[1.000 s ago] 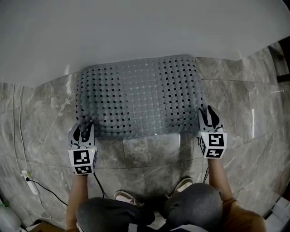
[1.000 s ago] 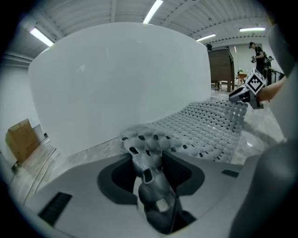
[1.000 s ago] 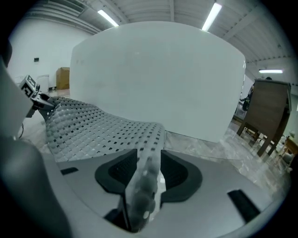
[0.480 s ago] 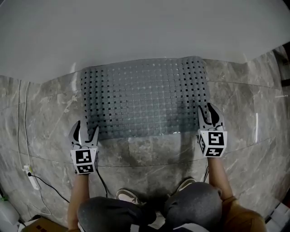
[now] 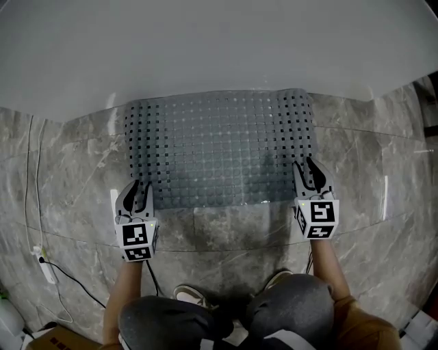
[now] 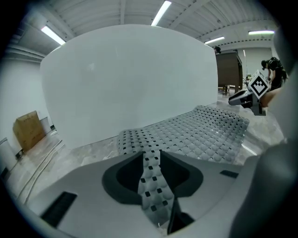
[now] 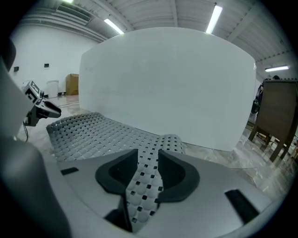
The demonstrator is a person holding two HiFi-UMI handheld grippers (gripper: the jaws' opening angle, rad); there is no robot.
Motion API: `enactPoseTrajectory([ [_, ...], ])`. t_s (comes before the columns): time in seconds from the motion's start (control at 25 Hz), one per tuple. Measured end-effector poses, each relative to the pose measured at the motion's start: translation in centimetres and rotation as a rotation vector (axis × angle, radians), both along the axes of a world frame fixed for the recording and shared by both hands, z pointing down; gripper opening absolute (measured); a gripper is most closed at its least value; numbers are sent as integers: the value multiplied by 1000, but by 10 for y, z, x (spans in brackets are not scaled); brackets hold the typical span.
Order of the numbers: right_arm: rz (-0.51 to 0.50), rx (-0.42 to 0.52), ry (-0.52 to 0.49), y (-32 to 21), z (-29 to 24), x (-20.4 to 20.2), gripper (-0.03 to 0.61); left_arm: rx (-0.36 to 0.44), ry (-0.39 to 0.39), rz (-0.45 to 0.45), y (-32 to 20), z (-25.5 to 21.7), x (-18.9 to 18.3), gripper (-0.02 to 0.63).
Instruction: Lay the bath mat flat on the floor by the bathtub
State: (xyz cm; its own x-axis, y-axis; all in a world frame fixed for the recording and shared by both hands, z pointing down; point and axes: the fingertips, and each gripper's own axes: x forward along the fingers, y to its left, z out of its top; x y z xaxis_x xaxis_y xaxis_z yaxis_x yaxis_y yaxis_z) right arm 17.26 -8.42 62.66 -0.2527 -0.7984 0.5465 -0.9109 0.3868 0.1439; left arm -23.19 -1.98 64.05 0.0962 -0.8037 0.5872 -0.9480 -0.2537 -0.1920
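1. Grey veined stone tiles form the floor (image 5: pixel 226 236), glossy, with light reflecting off them.
2. The white bathtub (image 5: pixel 205 48) fills the far side; its smooth wall meets the floor along a curved line.
3. The grey perforated bath mat (image 5: pixel 219 150) lies spread on the floor, its far edge against the tub base. Its far right corner rises in a small fold.
4. The left tongs (image 5: pixel 135 195) are closing on the mat's near left corner, and a strip of mat stands between the jaws.
5. The right tongs (image 5: pixel 306 171) grip the near right corner, with the mat pinched between the jaws.
6. A white power strip (image 5: pixel 45 271) with a dark cable lies on the floor at the left.
7. The room has strip lights (image 6: pixel 160 11) on a ribbed ceiling, a cardboard box (image 6: pixel 27 130) by the left wall and a dark cabinet (image 7: pixel 277 111) at the right.
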Motion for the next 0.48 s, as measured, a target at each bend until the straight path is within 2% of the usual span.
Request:
enactPoseTrajectory([
  [0.08, 0, 12, 2, -1, -4, 0, 130, 21, 4, -20, -4, -4, -2, 99],
  [0.32, -22, 41, 21, -4, -15, -9, 32, 68, -12, -42, -8, -8, -2, 9],
  [0.36, -31, 43, 21, -5, -16, -11, 9, 71, -11, -45, -10, -8, -2, 6],
  [0.48, -54, 43, 9, -10, -20, -19, 5, 70, -4, -49, -14, -6, -2, 5],
])
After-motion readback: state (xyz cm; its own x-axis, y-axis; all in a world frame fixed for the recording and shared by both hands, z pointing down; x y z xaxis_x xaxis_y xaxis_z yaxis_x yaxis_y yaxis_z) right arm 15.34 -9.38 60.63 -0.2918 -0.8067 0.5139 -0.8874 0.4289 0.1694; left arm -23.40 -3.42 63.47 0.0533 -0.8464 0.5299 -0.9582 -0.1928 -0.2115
